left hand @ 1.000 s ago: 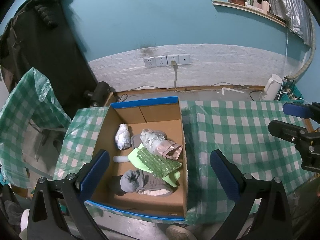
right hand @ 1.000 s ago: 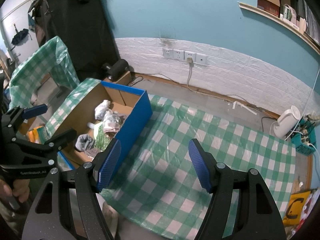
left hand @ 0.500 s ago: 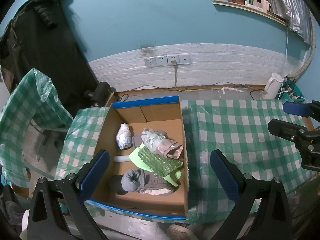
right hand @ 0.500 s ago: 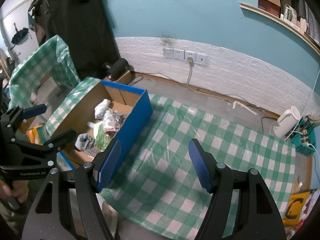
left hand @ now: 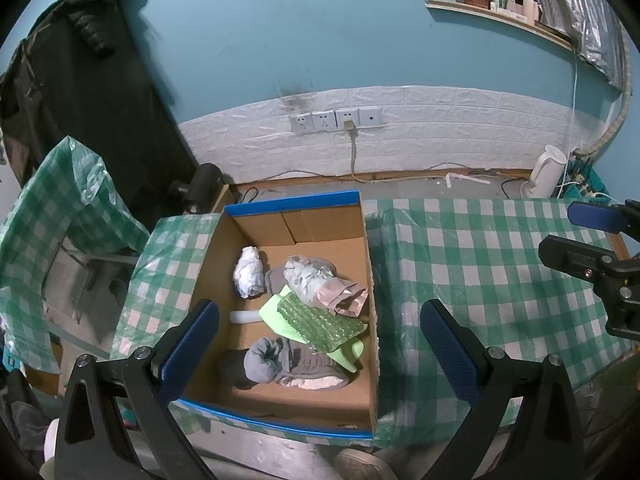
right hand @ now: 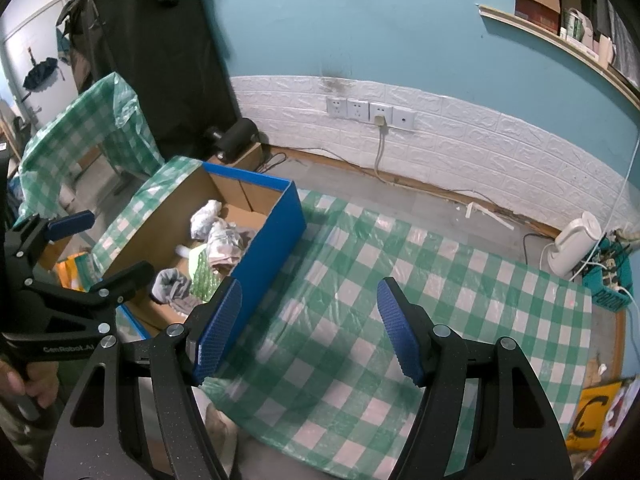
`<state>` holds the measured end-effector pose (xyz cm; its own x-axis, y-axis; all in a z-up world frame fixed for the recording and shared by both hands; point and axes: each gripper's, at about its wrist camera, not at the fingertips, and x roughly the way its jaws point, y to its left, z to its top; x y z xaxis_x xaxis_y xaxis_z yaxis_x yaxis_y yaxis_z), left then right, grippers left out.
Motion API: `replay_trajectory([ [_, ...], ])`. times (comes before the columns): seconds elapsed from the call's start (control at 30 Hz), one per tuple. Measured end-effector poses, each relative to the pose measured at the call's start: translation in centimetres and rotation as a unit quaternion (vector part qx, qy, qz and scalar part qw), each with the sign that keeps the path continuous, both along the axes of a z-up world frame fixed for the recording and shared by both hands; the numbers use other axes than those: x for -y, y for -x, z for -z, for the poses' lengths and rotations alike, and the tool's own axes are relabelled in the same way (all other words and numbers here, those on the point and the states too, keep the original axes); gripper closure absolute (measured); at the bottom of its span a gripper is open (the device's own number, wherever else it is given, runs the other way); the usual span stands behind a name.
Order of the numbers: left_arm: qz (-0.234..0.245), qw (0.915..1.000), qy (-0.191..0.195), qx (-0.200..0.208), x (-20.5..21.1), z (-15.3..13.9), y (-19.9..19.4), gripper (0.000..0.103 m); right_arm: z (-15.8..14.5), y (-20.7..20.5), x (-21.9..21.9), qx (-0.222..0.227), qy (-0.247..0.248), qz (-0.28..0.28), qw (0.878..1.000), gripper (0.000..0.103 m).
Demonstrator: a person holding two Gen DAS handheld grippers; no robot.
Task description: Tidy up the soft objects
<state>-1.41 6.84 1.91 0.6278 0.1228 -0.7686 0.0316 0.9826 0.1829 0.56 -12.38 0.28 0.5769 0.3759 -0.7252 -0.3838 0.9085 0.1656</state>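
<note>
A blue-rimmed cardboard box point(left hand: 366, 264) point(right hand: 276, 240) sits at the left end of the table with the green check cloth point(left hand: 480, 272) point(right hand: 360, 312). Inside lie a white crumpled wad point(left hand: 249, 273), a grey and pink wrapped bundle point(left hand: 320, 286), green bubble wrap point(left hand: 320, 322) on a lime cloth, and a grey sock point(left hand: 266, 362). My left gripper point(left hand: 318, 350) hangs open above the box's near end, nothing between its fingers. My right gripper point(right hand: 310, 328) stands open over the bare cloth beside the box's blue wall, holding nothing.
A white kettle point(right hand: 572, 246) stands on the floor by the wall at the right, near a basket with a power strip point(right hand: 608, 276). Wall sockets point(left hand: 334, 120) with a plugged cable sit behind. A chair draped in check plastic point(left hand: 60, 208) stands left of the box.
</note>
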Motion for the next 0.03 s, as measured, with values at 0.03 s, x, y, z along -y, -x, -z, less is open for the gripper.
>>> replay_trajectory([
  [0.03,0.000,1.0000,0.001,-0.001,-0.02,0.01,0.00,0.002,0.03,0.01,0.01,0.000,0.000,0.000,1.000,0.033],
])
